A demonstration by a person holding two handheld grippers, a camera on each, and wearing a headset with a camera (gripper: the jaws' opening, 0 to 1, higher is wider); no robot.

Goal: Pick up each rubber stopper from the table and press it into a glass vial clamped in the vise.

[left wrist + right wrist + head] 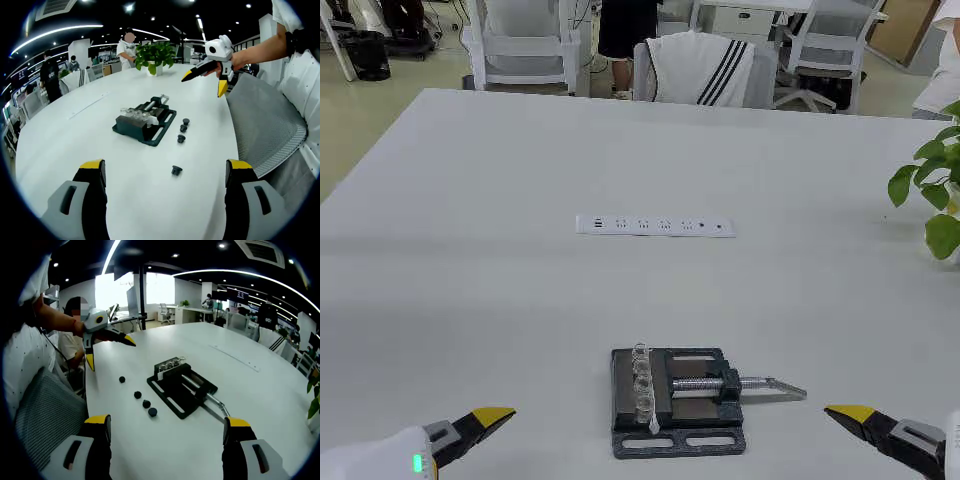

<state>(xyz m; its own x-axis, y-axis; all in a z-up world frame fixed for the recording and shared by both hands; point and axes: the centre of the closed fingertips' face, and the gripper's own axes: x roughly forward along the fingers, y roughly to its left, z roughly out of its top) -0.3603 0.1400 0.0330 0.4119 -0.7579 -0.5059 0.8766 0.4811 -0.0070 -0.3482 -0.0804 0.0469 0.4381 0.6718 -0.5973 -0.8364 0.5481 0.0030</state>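
Observation:
A dark vise [675, 400] sits near the table's front edge with a row of small glass vials [642, 385] clamped upright in it. Several black rubber stoppers [181, 138] lie loose on the table beside the vise [145, 122], one [176, 170] nearer my left gripper [165, 166]. The same stoppers [146, 403] form a line in front of the vise [182, 387]. My left gripper [488, 420] hovers left of the vise, open and empty. My right gripper [852, 414] hovers to its right, open too, its own jaws [166, 421] wide apart.
A white power strip [655, 225] lies mid-table. A potted plant [930, 190] stands at the right edge. White chairs [520, 45] line the far side. A grey mesh chair [265, 125] sits close to the table's near edge.

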